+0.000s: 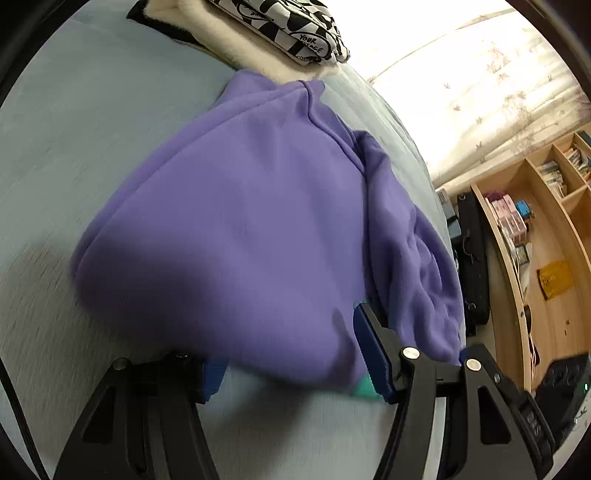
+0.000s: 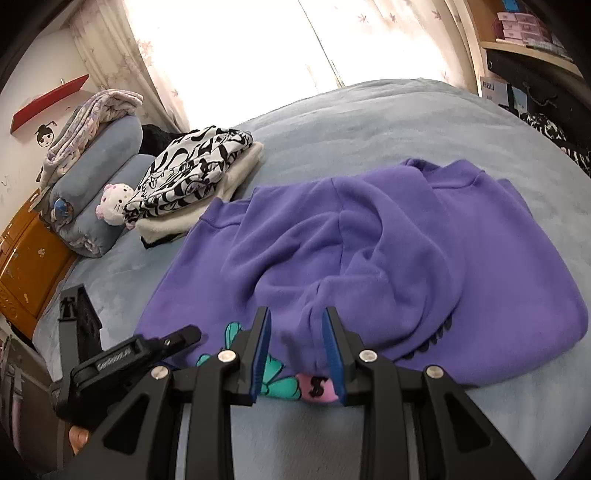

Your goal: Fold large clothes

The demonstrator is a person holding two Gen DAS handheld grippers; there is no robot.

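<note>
Left wrist view: the left gripper [image 1: 288, 354] sits low over the bed [image 1: 74, 147] with its jaws spread wide. The purple sweatshirt [image 1: 240, 229] lies straight ahead, its near edge draped between and over the blue pads [image 1: 369, 350]. The picture is blurred, so I cannot tell whether those pads pinch the cloth or merely lie under it. Beyond the sweatshirt, at the far end, is a folded stack [image 1: 288, 33].

Right wrist view: the right gripper [image 2: 297, 339] is clenched on a bunched fold of the sweatshirt [image 2: 332, 236], the cloth rising in a ridge between the two pads. The garment spreads ahead and to both sides of the tool, partly doubled over, with a printed patch [image 2: 273, 373] showing just below the pads. The other gripper [image 2: 122, 354] is low to the left, beside the hem.

The fabric looks thick, soft and limp (fleece, likely), so it should sag and slide wherever unsupported. I judge edges, hem corners and seams the best holds, both tools lifting together.
</note>
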